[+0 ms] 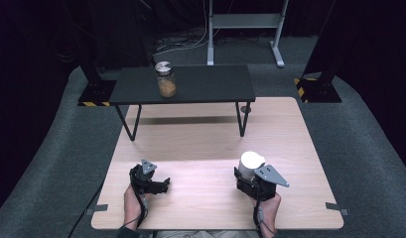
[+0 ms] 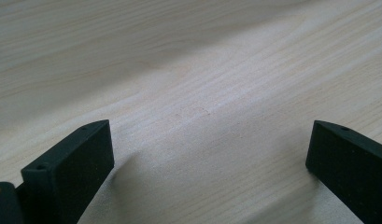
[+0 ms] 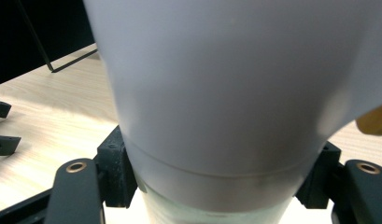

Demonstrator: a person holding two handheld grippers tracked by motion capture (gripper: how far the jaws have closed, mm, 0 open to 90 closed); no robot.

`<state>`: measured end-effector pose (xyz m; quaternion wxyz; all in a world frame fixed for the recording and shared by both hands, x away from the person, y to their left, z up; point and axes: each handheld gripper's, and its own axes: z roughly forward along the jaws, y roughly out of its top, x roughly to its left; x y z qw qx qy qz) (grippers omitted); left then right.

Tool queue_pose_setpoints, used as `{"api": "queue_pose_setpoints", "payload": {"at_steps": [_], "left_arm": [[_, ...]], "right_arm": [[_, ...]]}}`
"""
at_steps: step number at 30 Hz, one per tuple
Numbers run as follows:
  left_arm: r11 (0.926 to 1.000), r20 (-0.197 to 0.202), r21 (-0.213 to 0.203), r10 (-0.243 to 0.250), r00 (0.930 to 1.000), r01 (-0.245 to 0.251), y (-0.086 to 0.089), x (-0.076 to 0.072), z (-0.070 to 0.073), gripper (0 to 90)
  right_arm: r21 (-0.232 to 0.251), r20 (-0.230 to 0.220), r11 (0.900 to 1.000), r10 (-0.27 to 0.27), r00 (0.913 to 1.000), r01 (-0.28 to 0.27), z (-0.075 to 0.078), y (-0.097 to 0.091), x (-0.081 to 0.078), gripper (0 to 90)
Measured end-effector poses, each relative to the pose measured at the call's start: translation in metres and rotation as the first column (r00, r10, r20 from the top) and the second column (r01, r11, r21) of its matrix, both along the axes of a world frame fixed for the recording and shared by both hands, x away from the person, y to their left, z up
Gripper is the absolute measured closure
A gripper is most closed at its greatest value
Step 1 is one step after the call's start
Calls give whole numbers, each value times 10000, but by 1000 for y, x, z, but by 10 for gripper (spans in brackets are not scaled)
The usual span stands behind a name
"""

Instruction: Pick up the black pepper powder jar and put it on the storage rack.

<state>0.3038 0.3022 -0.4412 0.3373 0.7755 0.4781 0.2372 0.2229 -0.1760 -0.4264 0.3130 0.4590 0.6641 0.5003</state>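
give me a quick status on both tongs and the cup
Left tongs open, empty, low over the table. Right tongs shut on white cup, upright. Jar on the black shelf, far side. Nothing between.

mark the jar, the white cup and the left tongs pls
jar [image 1: 166,85]: high view, on its glass side.
white cup [image 3: 216,84]: right gripper view, on its wall.
left tongs [image 2: 209,161]: left gripper view, midway between the open tips.

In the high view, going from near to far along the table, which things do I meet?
The person's hands at the near edge → the left tongs and right tongs → the white cup → the black bench carrying the glass jar.
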Motion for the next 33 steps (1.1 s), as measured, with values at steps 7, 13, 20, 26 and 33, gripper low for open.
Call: {"api": "queue_pose_setpoints", "payload": {"at_steps": [7,13,20,26,33], "left_arm": [[10000,-19,-8,-6,10000,6,0,0,0,3],[10000,4,-19,6,10000,-6,0,0,0,3],[10000,40,-39,32,10000,-32,-1,-1,-1,3],[10000,25,4,8,10000,-8,-1,0,0,3],[10000,29,-28,22,10000,-22,-1,0,-1,3]], "right_arm": [[-201,138,9998,38,9999,-35,11,-2,5,298],[-246,257,9997,37,9997,-31,20,-5,11,298],[-339,463,9994,67,9989,-51,32,-7,18,297],[-379,668,9993,85,9977,-60,44,-9,26,297],[-347,794,9993,182,9967,-155,58,-10,35,297]]}}
